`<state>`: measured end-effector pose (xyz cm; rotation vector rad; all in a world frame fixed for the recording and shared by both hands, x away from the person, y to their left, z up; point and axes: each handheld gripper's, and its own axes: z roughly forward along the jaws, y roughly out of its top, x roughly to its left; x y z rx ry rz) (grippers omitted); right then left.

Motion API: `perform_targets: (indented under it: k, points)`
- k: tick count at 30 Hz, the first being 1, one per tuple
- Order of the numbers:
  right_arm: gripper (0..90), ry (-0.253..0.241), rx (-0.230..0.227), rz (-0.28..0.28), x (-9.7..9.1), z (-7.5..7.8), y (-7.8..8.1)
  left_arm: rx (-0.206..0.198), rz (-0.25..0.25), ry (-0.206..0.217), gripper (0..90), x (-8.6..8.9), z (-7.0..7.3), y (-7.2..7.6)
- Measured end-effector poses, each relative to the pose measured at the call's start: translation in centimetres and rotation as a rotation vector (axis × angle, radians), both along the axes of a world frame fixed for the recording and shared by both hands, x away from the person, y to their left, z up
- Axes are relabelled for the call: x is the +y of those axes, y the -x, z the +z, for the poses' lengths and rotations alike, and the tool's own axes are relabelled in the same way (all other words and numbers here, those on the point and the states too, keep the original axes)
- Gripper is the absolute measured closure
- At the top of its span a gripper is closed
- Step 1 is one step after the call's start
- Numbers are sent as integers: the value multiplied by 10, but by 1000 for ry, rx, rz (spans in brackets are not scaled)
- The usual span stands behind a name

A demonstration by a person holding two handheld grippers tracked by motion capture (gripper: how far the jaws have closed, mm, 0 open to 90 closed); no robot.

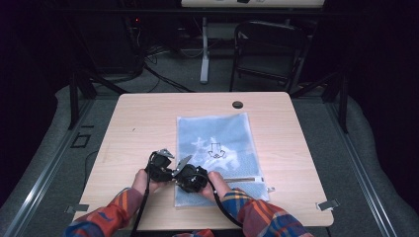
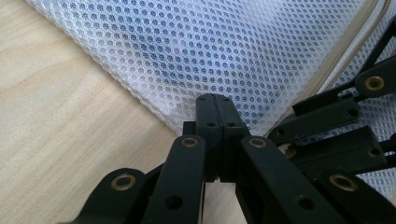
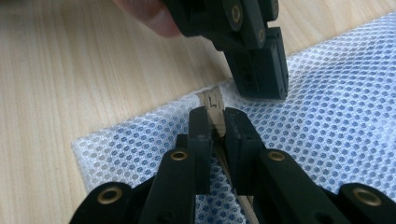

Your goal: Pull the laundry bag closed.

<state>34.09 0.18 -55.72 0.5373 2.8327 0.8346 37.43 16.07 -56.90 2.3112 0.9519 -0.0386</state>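
Left gripper [image 2: 215, 100] fingers press together, apparently pinching the mesh bag [image 1: 217, 143] edge; right gripper [image 3: 219, 122] fingers pinch its zipper tab [image 3: 211, 101] on the bench [image 1: 143, 118].

Mesh bag [image 1: 217, 148] lies flat on the table [image 1: 143, 123], right of centre. Your grippers meet at its near-left edge, left gripper [image 1: 159, 165] just left of right gripper [image 1: 190, 177].

Light falls from overhead onto the pale wooden table [image 1: 148, 123], leaving the room around it nearly black. The high view is soft and grainy. Both gripper views are bright, the white mesh laundry bag [image 2: 210, 51] sharp, the nearest black linkages blurred.
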Motion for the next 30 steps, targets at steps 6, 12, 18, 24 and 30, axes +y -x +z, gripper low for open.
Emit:
perform_targets:
  k: [6, 12, 18, 24, 30]
  points:
    - [821, 10, 4, 1, -2, 1, 1, -6, -8, -8, 900, 0, 1, 0]
    - [822, 20, 0, -4, -3, 2, 1, -14, -14, -10, 900, 0, 0, 1]
    - [821, 18, -9, -2, -1, 0, 1, 34, 9, 25, 843, 3, 2, -1]
    - [821, 20, -19, -3, 1, -1, 2, 57, 28, 21, 857, 9, 5, 3]
    - [821, 30, -34, -4, 2, -1, 4, 56, 23, 17, 900, 7, 2, 4]
